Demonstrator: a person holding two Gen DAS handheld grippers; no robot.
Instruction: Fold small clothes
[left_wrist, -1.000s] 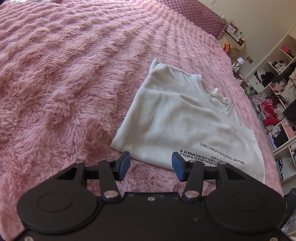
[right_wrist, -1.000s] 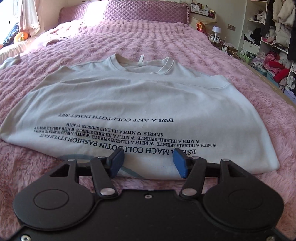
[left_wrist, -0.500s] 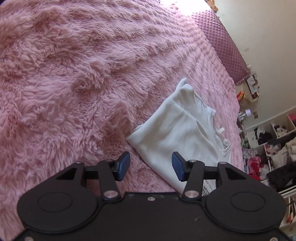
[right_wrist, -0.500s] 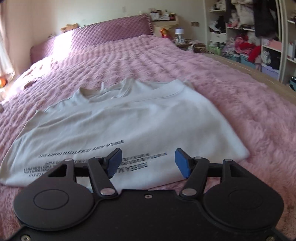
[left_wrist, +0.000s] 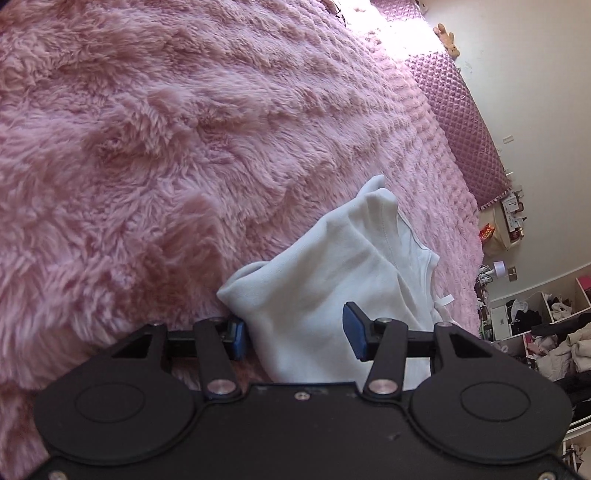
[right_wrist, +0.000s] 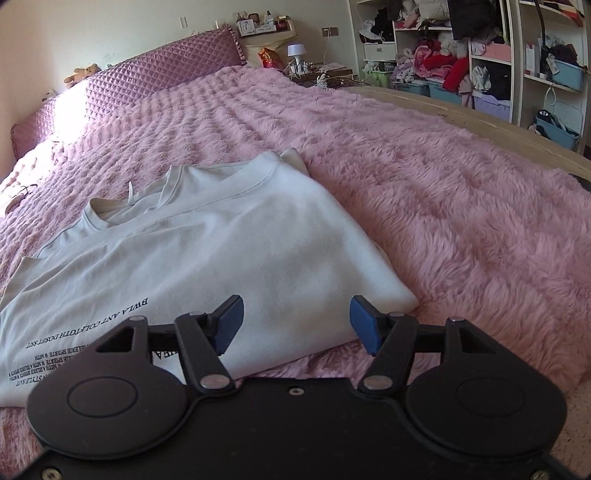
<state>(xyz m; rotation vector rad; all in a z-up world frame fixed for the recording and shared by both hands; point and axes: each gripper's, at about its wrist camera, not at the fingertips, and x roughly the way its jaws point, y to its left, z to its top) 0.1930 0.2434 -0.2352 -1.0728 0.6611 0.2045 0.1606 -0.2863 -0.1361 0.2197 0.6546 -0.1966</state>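
The left gripper has its blue-padded fingers spread wide apart, clamping nothing. A corner of the white t-shirt lies in the gap between them; its bunched edge sits right at the left-hand pad, though whether cloth and pad touch cannot be told. Beyond the fingertips the shirt runs up and to the right, a folded sleeve edge standing up at its far end. The gripper is low over the fluffy pink blanket, rolled so that the quilted purple headboard slants down the right side.

The right gripper also has its fingers wide apart and empty. Between and just ahead of them is the shirt's near right corner, flat on the blanket, with black printed lettering to the left of the left-hand finger and the collar further ahead. This gripper is held fairly level and low, facing the headboard and cluttered shelves far ahead to the right.
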